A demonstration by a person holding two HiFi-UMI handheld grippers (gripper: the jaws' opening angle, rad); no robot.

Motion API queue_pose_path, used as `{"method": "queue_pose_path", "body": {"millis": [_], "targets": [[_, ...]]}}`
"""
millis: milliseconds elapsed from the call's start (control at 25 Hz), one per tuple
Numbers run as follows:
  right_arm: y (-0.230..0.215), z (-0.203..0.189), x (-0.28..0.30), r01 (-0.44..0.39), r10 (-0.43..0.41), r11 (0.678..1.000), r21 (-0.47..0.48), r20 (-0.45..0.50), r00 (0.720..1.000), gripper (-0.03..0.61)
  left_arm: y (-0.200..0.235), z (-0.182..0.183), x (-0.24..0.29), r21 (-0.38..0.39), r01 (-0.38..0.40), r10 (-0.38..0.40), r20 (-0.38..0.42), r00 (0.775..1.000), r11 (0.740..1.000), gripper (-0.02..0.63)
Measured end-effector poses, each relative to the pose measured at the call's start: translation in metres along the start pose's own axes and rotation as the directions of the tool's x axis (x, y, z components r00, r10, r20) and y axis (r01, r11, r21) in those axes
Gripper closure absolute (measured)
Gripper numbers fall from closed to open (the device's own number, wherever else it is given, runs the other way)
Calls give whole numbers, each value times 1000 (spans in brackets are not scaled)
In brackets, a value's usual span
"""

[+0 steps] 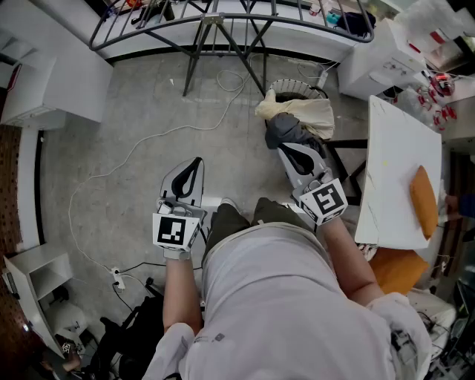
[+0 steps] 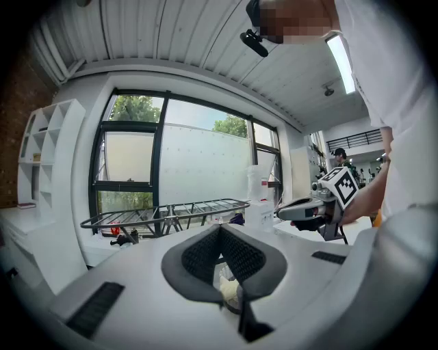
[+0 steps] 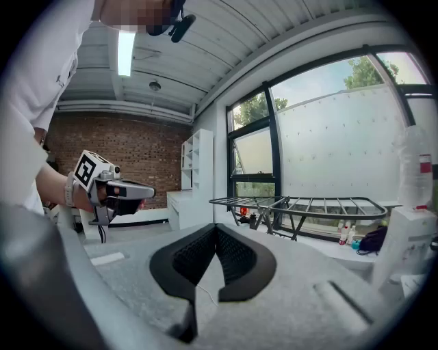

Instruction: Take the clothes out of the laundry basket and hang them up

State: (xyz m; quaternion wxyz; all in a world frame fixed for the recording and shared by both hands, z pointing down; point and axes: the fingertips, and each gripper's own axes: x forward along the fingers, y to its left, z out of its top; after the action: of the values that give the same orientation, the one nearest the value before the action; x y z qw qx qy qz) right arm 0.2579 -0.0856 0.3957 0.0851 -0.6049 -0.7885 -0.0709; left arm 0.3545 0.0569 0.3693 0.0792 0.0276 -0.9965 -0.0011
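White shirt (image 1: 274,297) fills the bottom of the head view, with the left gripper (image 1: 197,162) and right gripper (image 1: 284,151) held out side by side at the waist, tipped only slightly down. Just past the right one sits the laundry basket (image 1: 297,83) on the floor, with a cream cloth (image 1: 300,111) and a dark garment (image 1: 286,133) heaped in it, and the drying rack (image 1: 223,22) beyond.

Left gripper view: jaws pressed together, nothing in them.

Right gripper view: same deal, shut and empty.

My worry: dive in with the jaws closed and they'd just shove the pile. Or they could snag both pieces at once and tip the basket.
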Motion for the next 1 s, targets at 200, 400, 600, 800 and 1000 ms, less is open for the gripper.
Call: {"method": "queue_pose_path", "body": {"millis": [200,400,600,800,1000], "targets": [[30,-4,31,46,-46,999,9,-47,998,572,43,-14,-28,-31,2,-2,6,1000,1000,614],[41,-3,49,57,-57,998,-2,-84,995,572,76,-33,-35,-65,17,-18,-2,1000,998,614],[18,-18,46,102,-116,991,-89,-168,979,572,85,-41,-18,-79,46,-48,-20,999,996,614],[-27,-35,52,177,-176,984,-10,-186,967,572,87,-54,21,-85,76,-81,-58,995,993,614],[-84,-49,72,171,-163,985,33,-181,970,572,85,-49,86,-52,92,-98,-114,989,994,614]]}}
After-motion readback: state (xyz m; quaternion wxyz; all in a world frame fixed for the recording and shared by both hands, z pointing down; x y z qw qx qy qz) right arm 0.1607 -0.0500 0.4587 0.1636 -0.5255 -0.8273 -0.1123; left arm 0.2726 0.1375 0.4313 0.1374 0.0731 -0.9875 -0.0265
